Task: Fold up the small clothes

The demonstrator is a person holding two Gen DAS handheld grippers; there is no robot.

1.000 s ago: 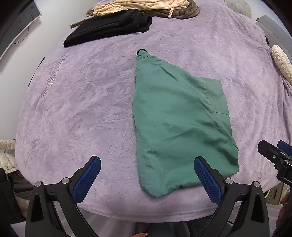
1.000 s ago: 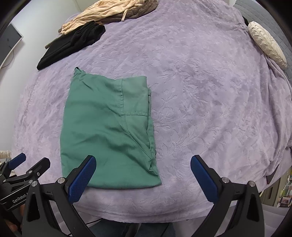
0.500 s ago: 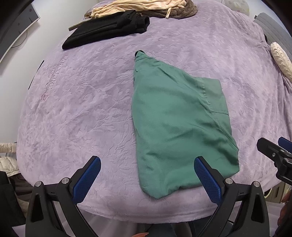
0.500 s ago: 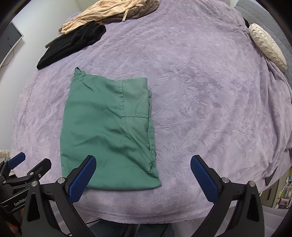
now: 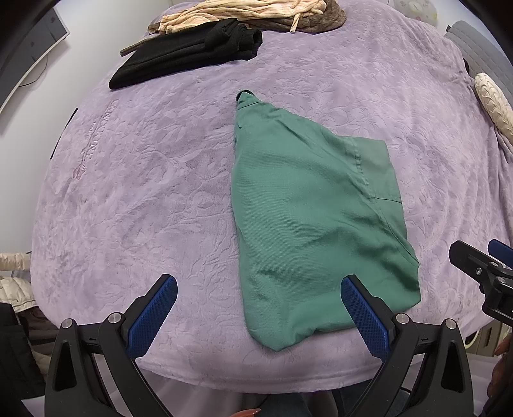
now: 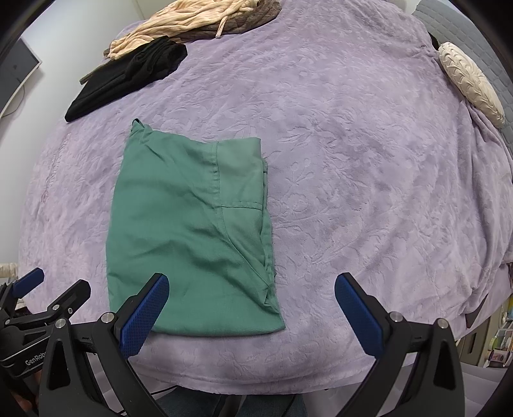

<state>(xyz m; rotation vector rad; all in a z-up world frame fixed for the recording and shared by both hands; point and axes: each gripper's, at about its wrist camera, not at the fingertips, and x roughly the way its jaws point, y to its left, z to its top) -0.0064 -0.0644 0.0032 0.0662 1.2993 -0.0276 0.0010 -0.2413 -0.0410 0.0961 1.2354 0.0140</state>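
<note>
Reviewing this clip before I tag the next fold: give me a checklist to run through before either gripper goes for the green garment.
1. Left gripper open, holding nothing: ok.
2. Right gripper open, holding nothing: ok.
3. Green garment lies flat on the purple blanket, already folded into a rough rectangle: ok.
4. Garment's near edge is free of other items for a pinch: ok.
5. Black clothes and beige pile lie apart from the garment at the far side: ok.
6. Layers underneath evenly aligned: cannot tell; right edge shows some bunching.
</note>
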